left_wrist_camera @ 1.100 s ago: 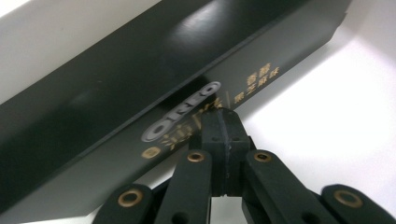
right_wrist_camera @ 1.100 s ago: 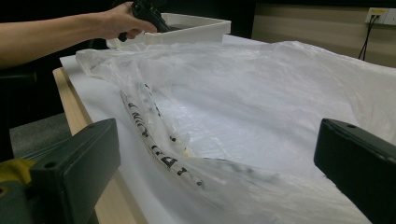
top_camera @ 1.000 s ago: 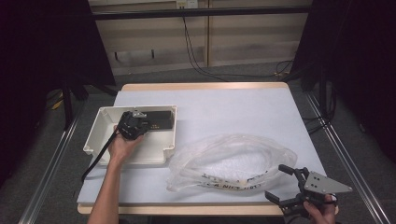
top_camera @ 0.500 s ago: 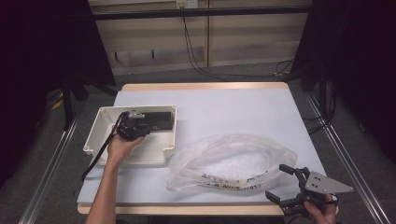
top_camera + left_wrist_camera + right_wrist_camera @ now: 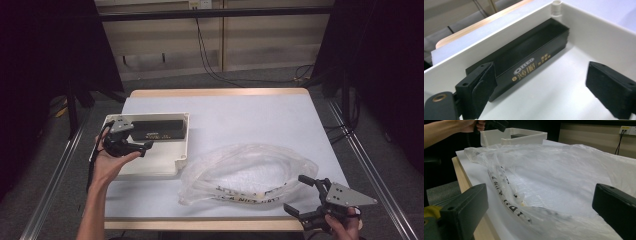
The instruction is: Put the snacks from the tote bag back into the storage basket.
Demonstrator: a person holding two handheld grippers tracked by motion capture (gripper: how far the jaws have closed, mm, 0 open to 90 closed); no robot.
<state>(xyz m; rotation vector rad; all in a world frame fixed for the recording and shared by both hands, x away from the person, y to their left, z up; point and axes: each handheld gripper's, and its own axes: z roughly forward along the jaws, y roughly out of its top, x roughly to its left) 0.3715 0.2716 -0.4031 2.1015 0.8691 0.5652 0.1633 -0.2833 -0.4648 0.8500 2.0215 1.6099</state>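
At the near right corner of the table [image 5: 220,107] the right gripper [image 5: 303,196] hangs with its jaws spread wide and nothing between them, pointed toward the bag [image 5: 250,172]. The bag is clear plastic, crumpled, with a coiled lettered tube inside, and it lies along the near edge, right of the middle. In the right gripper view the bag [image 5: 554,182] spreads just ahead of the jaws, apart from them.

Farther off, by the left edge, stands a shallow white tray [image 5: 170,155]. The left gripper [image 5: 142,147] hovers over the tray's left part, held in a hand [image 5: 107,162]. Its jaws have just been opening and now stand wide, gripping nothing. In the left gripper view a long black box [image 5: 524,60] with gold lettering lies in the tray [image 5: 586,37], flat against its far wall, one end in the corner. The box [image 5: 157,129] sits clear of both jaws.
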